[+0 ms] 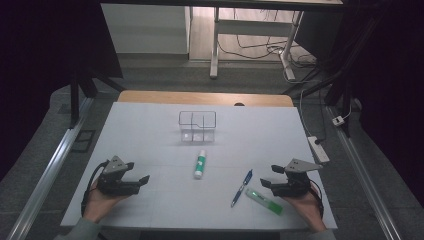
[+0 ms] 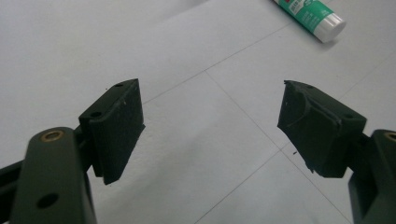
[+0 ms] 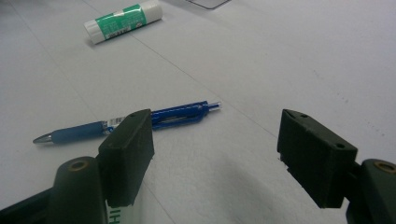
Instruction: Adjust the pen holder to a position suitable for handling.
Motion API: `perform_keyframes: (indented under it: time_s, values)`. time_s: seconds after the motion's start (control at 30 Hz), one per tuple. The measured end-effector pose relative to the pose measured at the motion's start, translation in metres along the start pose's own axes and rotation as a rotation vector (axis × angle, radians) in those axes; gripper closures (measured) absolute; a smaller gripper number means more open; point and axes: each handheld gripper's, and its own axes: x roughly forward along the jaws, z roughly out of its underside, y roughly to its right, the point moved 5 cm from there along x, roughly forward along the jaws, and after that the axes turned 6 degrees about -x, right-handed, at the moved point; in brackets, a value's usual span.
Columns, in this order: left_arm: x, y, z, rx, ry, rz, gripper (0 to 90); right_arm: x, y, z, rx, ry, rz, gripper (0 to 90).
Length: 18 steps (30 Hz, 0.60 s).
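Observation:
A clear divided organizer box [image 1: 197,126] stands at the middle of the white table. In front of it lies a green and white glue stick [image 1: 200,164] [image 2: 310,13] [image 3: 122,21]. A blue pen [image 1: 242,187] [image 3: 130,122] lies to its right, and a green highlighter [image 1: 264,200] [image 3: 116,215] lies beside the pen, close to my right gripper. My left gripper [image 1: 140,181] [image 2: 210,128] rests open at the front left, nothing between its jaws. At the front right my right gripper [image 1: 270,177] [image 3: 215,161] is open too, just right of the highlighter and empty.
The white table sheet [image 1: 150,130] ends at a wooden edge [image 1: 200,97] at the back. Beyond it are desk legs and cables on the floor. A power strip [image 1: 318,148] lies off the table's right side.

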Motion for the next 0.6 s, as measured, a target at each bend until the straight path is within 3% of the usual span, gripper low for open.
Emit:
perform_keyframes:
  time_s: [0.37, 0.6]
  values:
    - [0.002, 0.004, -0.001, 0.012, -0.005, 0.012, 22.2, -0.005, 0.002, -0.005, -0.023, -0.007, 0.006, 27.8]
    - [0.003, 0.005, -0.001, 0.018, -0.007, 0.015, 22.1, -0.008, -0.001, -0.012, -0.073, -0.039, -0.011, 28.8]
